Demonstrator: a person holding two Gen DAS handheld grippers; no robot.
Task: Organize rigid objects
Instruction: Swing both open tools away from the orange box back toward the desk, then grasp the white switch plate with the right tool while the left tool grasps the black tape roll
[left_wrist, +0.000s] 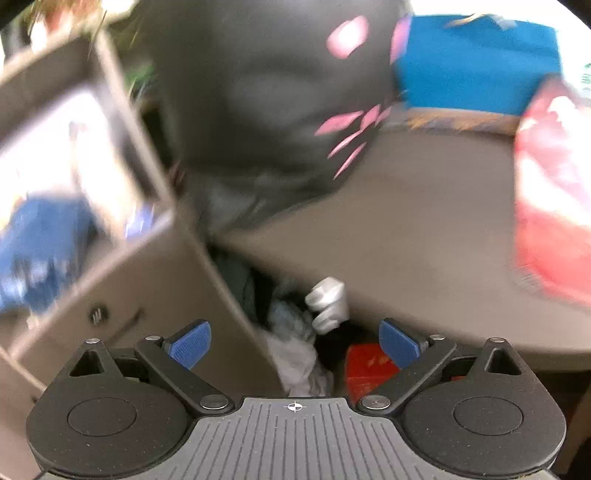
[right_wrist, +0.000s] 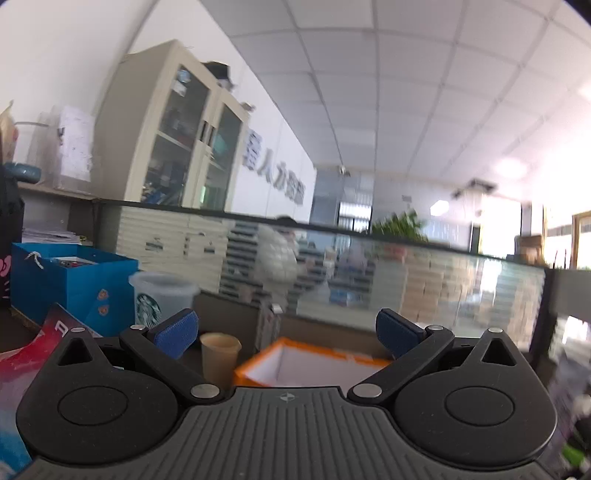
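My left gripper (left_wrist: 295, 341) is open and empty, above the near edge of a grey desk (left_wrist: 406, 229); its view is motion-blurred. A black bag with pink marks (left_wrist: 266, 96) stands at the back of the desk, and a red packet (left_wrist: 554, 192) lies at the right. My right gripper (right_wrist: 286, 334) is open and empty, raised and pointing across the office. Below it are an orange-rimmed box (right_wrist: 314, 363), a paper cup (right_wrist: 220, 356) and a clear Starbucks cup (right_wrist: 159, 295).
A blue box (right_wrist: 74, 284) stands at the left, also in the left wrist view (left_wrist: 476, 62). A beige cabinet (left_wrist: 122, 295) stands left of the desk, with clutter in the gap (left_wrist: 295, 343). A glass partition (right_wrist: 406, 280) bounds the desk's far side.
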